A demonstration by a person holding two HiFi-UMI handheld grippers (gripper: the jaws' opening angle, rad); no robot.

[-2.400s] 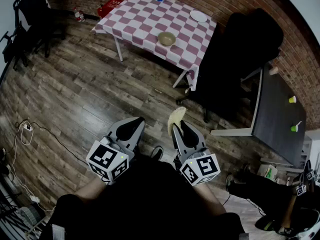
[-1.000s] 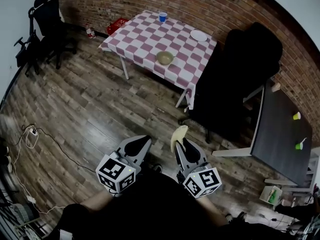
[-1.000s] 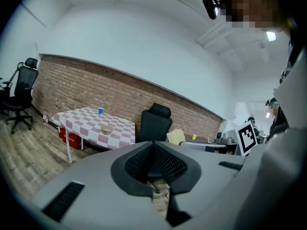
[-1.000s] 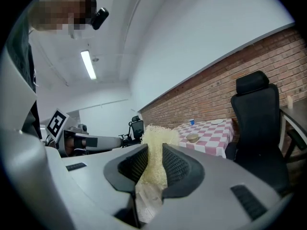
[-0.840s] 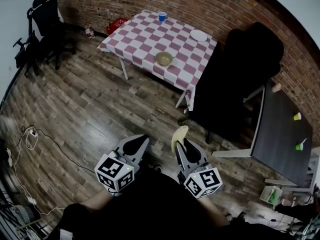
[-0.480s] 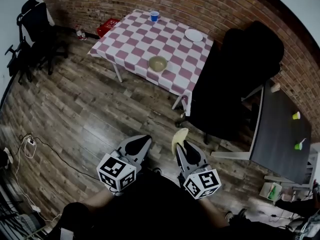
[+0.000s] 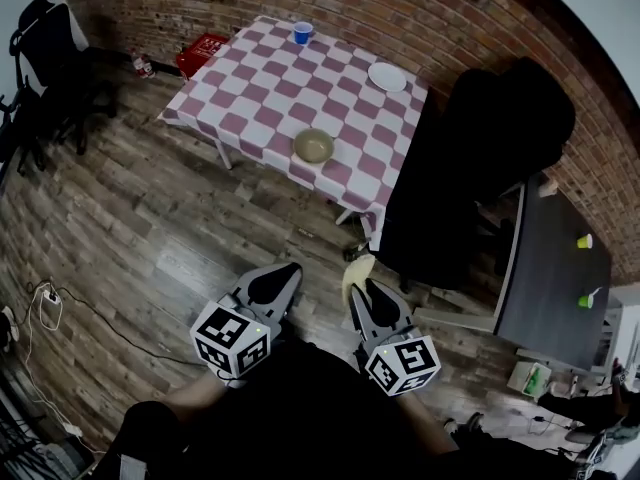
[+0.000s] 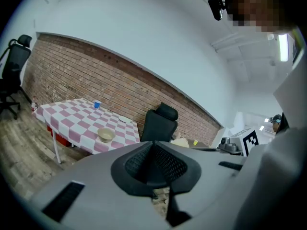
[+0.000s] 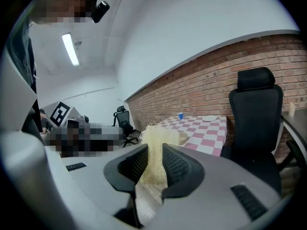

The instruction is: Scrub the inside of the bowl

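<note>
A tan bowl (image 7: 313, 145) stands near the front edge of the red-and-white checked table (image 7: 260, 78); it also shows small in the left gripper view as the bowl (image 8: 105, 134). My right gripper (image 7: 356, 288) is shut on a pale yellow scrub pad (image 7: 355, 271), which sticks up between the jaws as the pad (image 9: 154, 159). My left gripper (image 7: 275, 281) is shut with nothing in it, its jaws pressed together (image 8: 152, 159). Both grippers hang over the wooden floor, well short of the table.
A blue cup (image 7: 302, 32) and a white plate (image 7: 387, 76) sit farther back on the checked table. A black office chair (image 7: 470, 158) stands to the table's right, a dark desk (image 7: 555, 268) beyond it. A red crate (image 7: 202, 50) lies by the brick wall.
The table and bowl have come nearer and lower in the head view as I walk toward them. Both grippers keep their pose and grip.
</note>
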